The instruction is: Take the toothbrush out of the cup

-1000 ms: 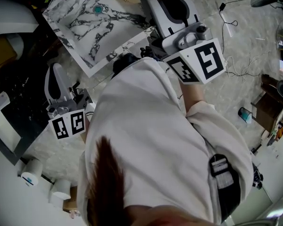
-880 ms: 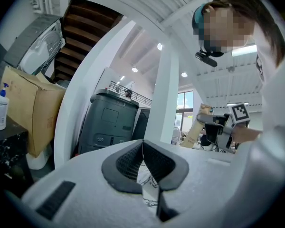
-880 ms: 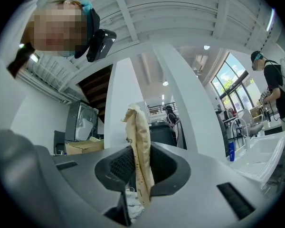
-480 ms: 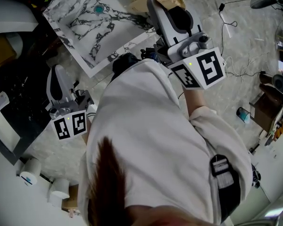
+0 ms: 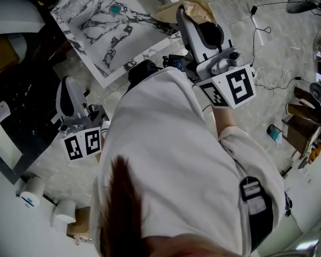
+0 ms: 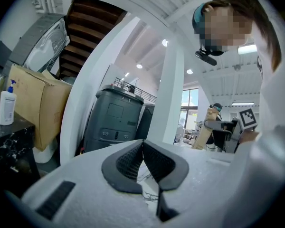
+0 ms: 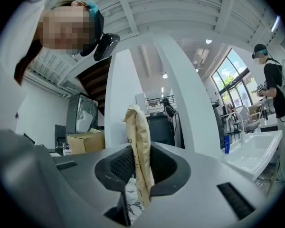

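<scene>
- White-shelled left tongs [image 6: 142, 148] are closed. Their black ribbed pads meet at the tips with nothing between them.
- From the head view, the left tongs [image 5: 66, 84] sit at the left of the person's white shirt [image 5: 166, 159], with their marker cube [image 5: 83, 143] at the rear.
- Straight beyond the left tongs' tips stands a dark grey machine [image 6: 115, 120]. Off to their left is a cardboard box [image 6: 38, 103] with a white spray bottle [image 6: 7, 106] beside it.
- A marble-veined table [image 5: 104, 42] lies ahead of both tongs. A small teal round thing [image 5: 114, 8] rests on it, left of the right tongs' tip and apart from it.
- The right tongs [image 7: 137, 165] are clamped on a paper sleeve [image 7: 138, 141], with both pads pressing its flat sides. In the head view the sleeve [image 5: 195, 8] pokes out past the tip of these tongs [image 5: 184, 14], and their marker cube [image 5: 230, 88] sits behind.
- The sleeve is tan kraft paper, long, flat and creased. It stands upright between the pads and rises well above them to a crumpled top. A line of small dark print runs along one edge, and its lower end reaches below the pads.
- Whether the toothbrush is inside the sleeve cannot be told.
- Right of the right tongs, another person [image 7: 275, 89] stands beside a white basin [image 7: 254, 153].
</scene>
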A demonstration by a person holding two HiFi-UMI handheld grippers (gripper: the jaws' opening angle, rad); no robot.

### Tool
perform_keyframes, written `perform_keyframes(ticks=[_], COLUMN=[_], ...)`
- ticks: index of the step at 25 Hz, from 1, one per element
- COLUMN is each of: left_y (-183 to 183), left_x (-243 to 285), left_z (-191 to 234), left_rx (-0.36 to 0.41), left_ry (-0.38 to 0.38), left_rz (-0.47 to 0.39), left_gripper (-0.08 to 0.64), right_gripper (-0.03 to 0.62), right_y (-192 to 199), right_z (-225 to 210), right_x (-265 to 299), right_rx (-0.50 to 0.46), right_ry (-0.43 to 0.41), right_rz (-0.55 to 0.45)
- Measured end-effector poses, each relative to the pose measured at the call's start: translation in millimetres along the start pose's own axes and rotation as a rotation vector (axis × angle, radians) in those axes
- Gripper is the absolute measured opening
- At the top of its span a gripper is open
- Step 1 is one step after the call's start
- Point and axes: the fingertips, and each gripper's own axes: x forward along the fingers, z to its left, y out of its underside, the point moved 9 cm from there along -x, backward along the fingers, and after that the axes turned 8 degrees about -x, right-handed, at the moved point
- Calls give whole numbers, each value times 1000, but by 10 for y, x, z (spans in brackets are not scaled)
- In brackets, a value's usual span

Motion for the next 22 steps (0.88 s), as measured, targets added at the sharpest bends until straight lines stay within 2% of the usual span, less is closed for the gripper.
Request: perform_keyframes(ticks=[7, 22], left_y=[44, 161], left_x=[-24, 18], left_z=[13, -54], left_rx=[-5, -6], left_ry=[-29, -22], left_rz=[4, 44], left_gripper=[15, 15], right_gripper=[67, 67], right_y=[145, 309], right_z=[-27, -115], right_x=[-101, -266], right_rx=[17, 36], right_ry=[0, 18], right_rz=[57, 119])
